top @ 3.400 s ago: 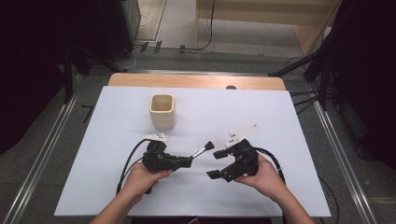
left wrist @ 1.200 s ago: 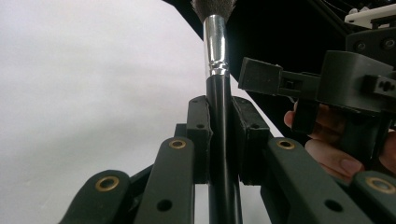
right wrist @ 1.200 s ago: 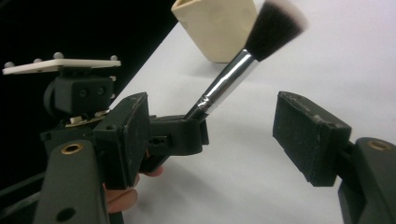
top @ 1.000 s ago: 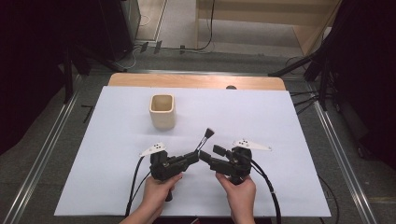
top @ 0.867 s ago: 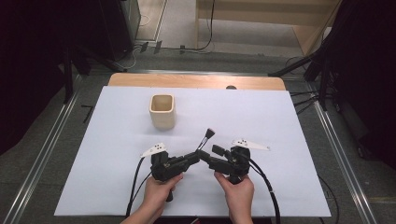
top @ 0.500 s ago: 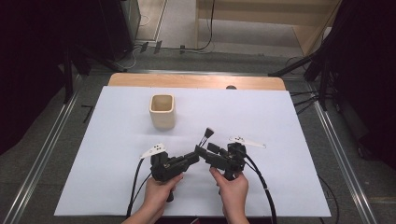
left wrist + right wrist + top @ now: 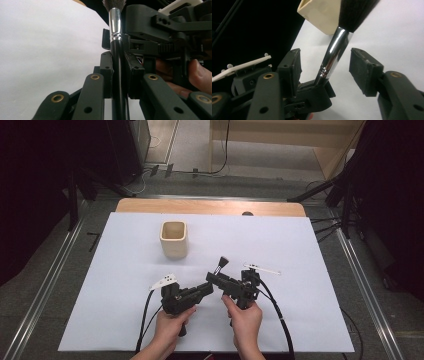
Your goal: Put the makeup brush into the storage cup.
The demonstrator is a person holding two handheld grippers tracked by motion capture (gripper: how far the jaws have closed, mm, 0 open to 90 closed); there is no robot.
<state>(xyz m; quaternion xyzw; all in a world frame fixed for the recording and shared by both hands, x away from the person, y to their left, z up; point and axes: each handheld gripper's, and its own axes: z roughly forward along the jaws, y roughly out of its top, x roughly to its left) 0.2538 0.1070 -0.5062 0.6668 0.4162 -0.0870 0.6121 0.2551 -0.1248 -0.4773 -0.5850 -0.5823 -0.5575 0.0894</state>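
Observation:
A make-up brush (image 7: 220, 265) with a black handle (image 7: 119, 82), silver ferrule (image 7: 334, 52) and dark bristles stands upright between my hands at the table's front middle. My left gripper (image 7: 210, 287) is shut on the handle, its pads (image 7: 107, 72) pressing both sides. My right gripper (image 7: 214, 279) faces it from the right. Its jaws have just been closing, and its pads (image 7: 365, 71) stand on either side of the ferrule with a gap on each side, so my right gripper (image 7: 329, 70) is still open. A cream square cup (image 7: 173, 239) stands behind.
A white sheet (image 7: 100, 295) covers the table, with the wooden edge (image 7: 200, 206) at the back. Cables trail from both grippers toward the front edge. Metal rails and dark stands flank the table.
The two hands have come together at the front middle. The right gripper has slid left to the brush, and its jaws have narrowed around the ferrule. The left gripper holds the brush still.

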